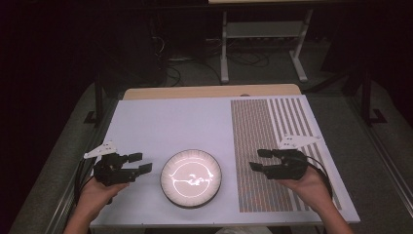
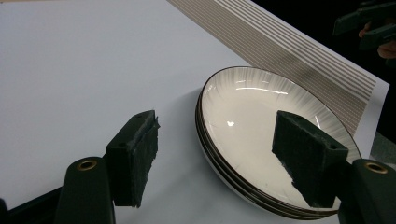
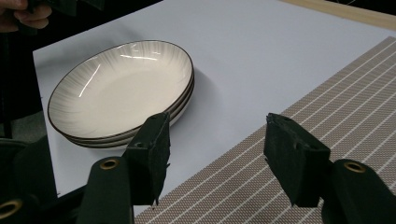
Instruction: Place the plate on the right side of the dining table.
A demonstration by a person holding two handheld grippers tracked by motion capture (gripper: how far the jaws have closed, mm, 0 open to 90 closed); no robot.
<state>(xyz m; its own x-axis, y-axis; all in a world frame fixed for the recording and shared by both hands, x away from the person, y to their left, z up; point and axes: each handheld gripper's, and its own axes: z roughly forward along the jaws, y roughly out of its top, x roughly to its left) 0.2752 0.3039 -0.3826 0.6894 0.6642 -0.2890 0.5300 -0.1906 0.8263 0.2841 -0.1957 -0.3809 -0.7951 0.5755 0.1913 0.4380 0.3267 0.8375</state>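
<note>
**A:** Here we are above the table, and the stack of plates (image 1: 191, 178) sits near the front edge of the white sheet (image 1: 160, 126), right between the two hands

**B:** Cream plates with dark rims, nested one inside the other. From the right gripper view I make out several rims stacked up (image 3: 122, 88), though the exact count is hard to call

**A:** Left gripper (image 1: 139, 163) is just beside the stack, on its left, pointing in toward it. Jaws stand apart, nothing between them

**B:** The left gripper view backs that up: the pads (image 2: 133, 156) are wide of each other, with the near rim of the plates (image 2: 275, 140) showing through the gap, not touched

**A:** Over on the other side, the right gripper (image 1: 260, 160) hovers above the striped placemat (image 1: 272, 141), aimed left at the plates, a bit off from them

**B:** Its jaws are parted too, holding nothing. In its own view the pads (image 3: 154, 149) frame the edge where the placemat (image 3: 327, 107) meets the white sheet, and the stack lies beyond the left jaw, apart from it
</note>
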